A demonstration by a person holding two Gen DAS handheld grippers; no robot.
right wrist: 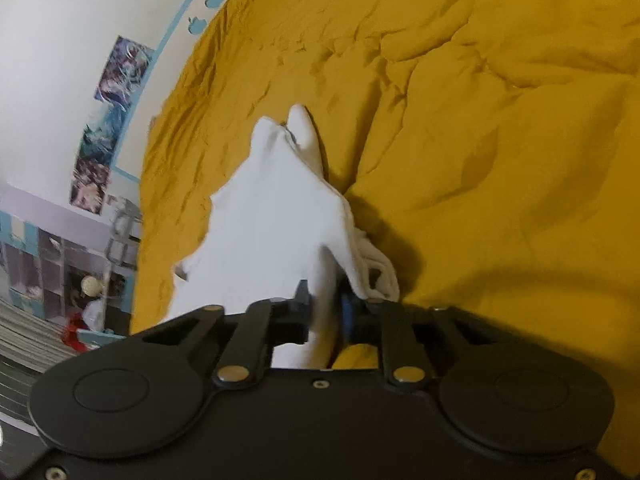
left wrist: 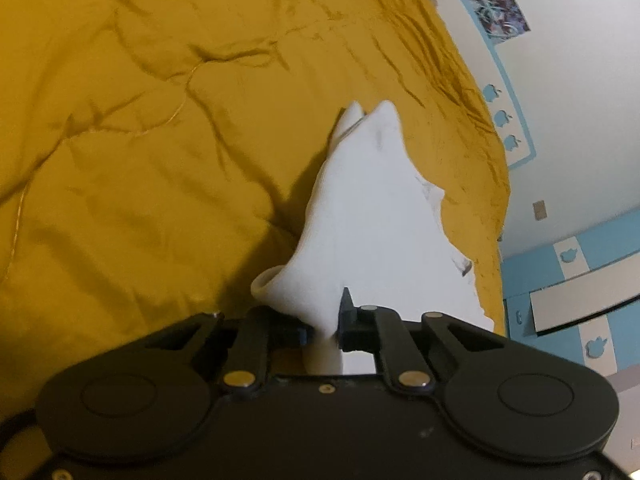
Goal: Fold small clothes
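Mustard quilt (left wrist: pixel 160 160) wrinkled, covers the bed. Anime posters (right wrist: pixel 108 120) on white wall beyond its edge, blue apple decals (left wrist: pixel 502 118) alongside. Cluttered shelving (right wrist: pixel 72 264) farther back.

1 white garment (left wrist: pixel 360 216), 2 tongs (left wrist: pixel 323 326) (right wrist: pixel 325 314), 1 yellow quilt (left wrist: pixel 140 152).

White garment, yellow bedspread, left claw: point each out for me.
white garment (left wrist: pixel 360 208), left wrist view, middle of the lifted cloth.
yellow bedspread (left wrist: pixel 140 140), left wrist view, bare wrinkled surface.
left claw (left wrist: pixel 324 322), left wrist view, between the fingertips pinching the cloth.
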